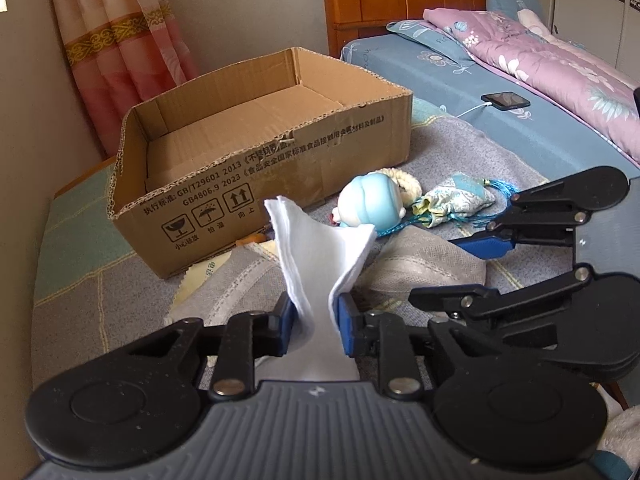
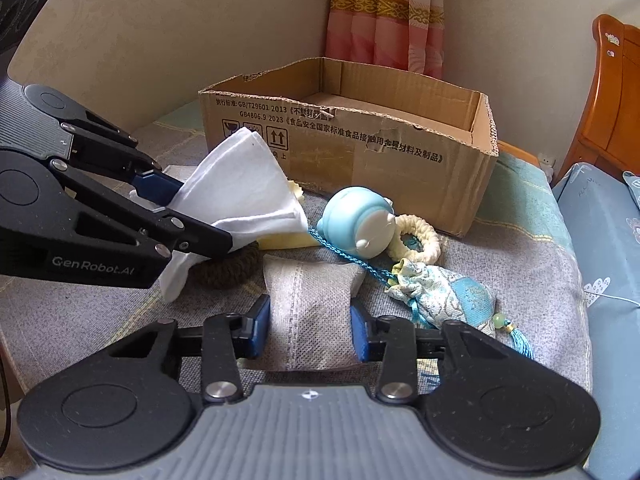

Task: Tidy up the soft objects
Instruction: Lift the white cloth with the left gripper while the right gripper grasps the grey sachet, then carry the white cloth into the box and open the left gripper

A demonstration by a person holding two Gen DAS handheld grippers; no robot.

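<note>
Left gripper pinches the folded white cloth, open cardboard box just beyond its tips. Right gripper is clamped on the grey fabric pouch. Risk: the floppy cloth snags the box's near wall.

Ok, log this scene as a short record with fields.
left gripper: shut on white cloth
right gripper: shut on grey fabric pouch
cardboard box: open, nothing seen inside
loose items: blue toy, cream ring, blue tasselled sachet, brown hair tie
surface: grey blanket
</note>
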